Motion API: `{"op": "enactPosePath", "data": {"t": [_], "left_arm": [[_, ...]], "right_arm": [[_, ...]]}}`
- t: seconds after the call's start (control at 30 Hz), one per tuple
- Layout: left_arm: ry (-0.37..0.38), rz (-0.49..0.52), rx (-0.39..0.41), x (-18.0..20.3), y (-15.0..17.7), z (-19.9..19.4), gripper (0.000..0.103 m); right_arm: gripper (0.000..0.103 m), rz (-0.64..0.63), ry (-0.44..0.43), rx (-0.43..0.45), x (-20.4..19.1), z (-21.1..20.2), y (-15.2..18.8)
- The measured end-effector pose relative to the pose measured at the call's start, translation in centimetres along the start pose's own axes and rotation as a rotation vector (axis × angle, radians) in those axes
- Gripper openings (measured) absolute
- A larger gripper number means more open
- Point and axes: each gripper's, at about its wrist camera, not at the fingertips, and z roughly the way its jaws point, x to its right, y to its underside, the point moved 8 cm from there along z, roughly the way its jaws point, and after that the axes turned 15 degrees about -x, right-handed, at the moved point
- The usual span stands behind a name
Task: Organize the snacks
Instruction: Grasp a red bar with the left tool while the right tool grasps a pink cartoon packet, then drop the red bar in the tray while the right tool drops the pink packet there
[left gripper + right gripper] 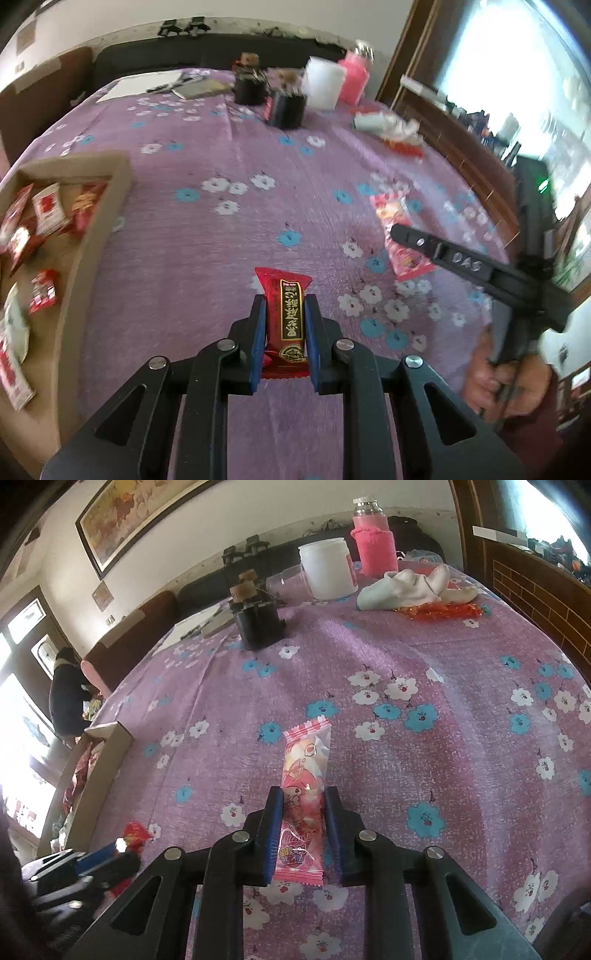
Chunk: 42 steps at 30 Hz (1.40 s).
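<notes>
Left gripper (284, 306), closest in: blue pads pinching a red snack bar (286, 317) by its long sides, wrapper held above the floral tablecloth (221, 229). Cardboard box (92, 236), the landmark, sits left of it, already holding red and white packets. Right of the box, well apart: right gripper (303, 797) straddling a pink candy packet (304, 794) lying flat on the cloth; left pad touching, right pad just off, so not yet clamped. Both wrappers look light, crinkly, slick; probably safest gripped mid-body across the width, not by the sealed ends.

Black left tool (283, 306), blue pads (257, 332), silver screws.
</notes>
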Motion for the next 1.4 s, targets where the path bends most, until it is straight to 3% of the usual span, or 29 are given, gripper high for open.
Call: {"op": "enactPosePath", "data": {"t": [0.13,0.27,0.6,0.73,0.97,1.13,1.23,1.3,1.4], "left_arm": [[0.037,-0.055,0.052,-2.6,1.3,-3.7,0.016],[0.005,-0.126,0.097,-6.9,2.9,-6.8,0.016],[-0.099,-0.324,0.137,-17.1,6.8,-9.7,0.017],[-0.091,-0.336,0.109,-18.2,7.9,-8.9,0.017],[-0.051,-0.278,0.027,-16.6,8.7,-6.1,0.017],[-0.068,-0.237,0.011,-16.1,8.9,-6.0,0.025],[-0.072,-0.237,0.032,-16.2,9.0,-6.8,0.043],[-0.084,-0.249,0.064,-16.6,9.1,-7.8,0.061],[-0.087,-0.267,0.1,-17.2,9.1,-9.0,0.061]], "right_arm": [[0.023,-0.011,-0.029,0.025,-0.9,-0.8,0.0],[0.023,-0.019,-0.105,0.009,-3.1,-1.5,0.5],[0.022,-0.221,-0.192,-0.049,-15.9,-1.6,2.0],[0.022,-0.294,-0.21,-0.072,-21.0,-0.8,2.5],[0.022,-0.394,-0.209,-0.138,-27.9,2.5,3.5],[0.022,-0.446,-0.156,-0.165,-30.9,5.0,4.0],[0.022,-0.446,-0.116,-0.175,-31.4,6.6,3.6],[0.026,-0.44,-0.099,-0.179,-31.4,7.4,3.2],[0.03,-0.434,-0.093,-0.168,-31.4,7.8,2.7]]}}
